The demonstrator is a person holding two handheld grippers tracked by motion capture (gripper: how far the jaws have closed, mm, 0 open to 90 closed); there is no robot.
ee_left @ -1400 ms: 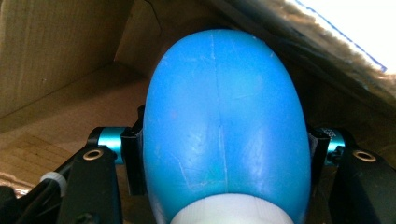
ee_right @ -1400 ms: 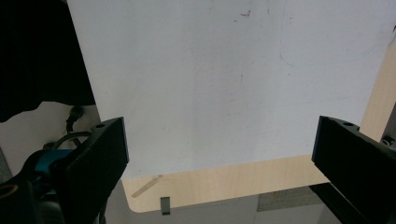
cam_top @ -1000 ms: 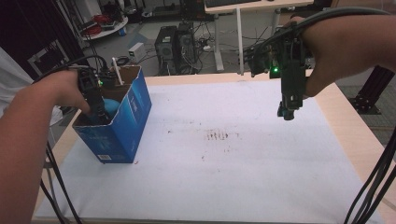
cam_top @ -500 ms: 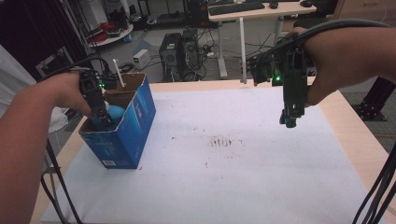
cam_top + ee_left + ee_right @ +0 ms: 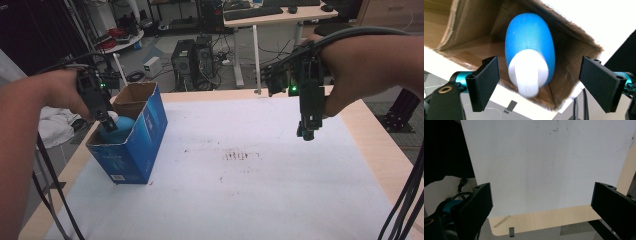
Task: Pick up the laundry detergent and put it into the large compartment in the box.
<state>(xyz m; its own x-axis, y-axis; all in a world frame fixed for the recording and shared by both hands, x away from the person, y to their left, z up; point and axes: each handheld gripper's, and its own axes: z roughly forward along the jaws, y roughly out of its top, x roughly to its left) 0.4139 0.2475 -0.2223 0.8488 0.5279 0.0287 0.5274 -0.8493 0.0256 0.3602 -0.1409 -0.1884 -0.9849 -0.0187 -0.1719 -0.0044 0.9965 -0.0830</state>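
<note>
Left claw (image 5: pixel 539 82) of mine has just been opening, pads clear of the blue bottle (image 5: pixel 530 47), which stands roughly upright, I think, inside the blue carton (image 5: pixel 145 135), white cap (image 5: pixel 529 72) up toward me.

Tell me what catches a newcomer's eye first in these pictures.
A blue bottle with a white cap stands in an open blue box at the left edge of the table. The left gripper hangs just above it; its jaws have just been opening and stand clear of the cap on either side. The right gripper hovers open over the white sheet.
</note>
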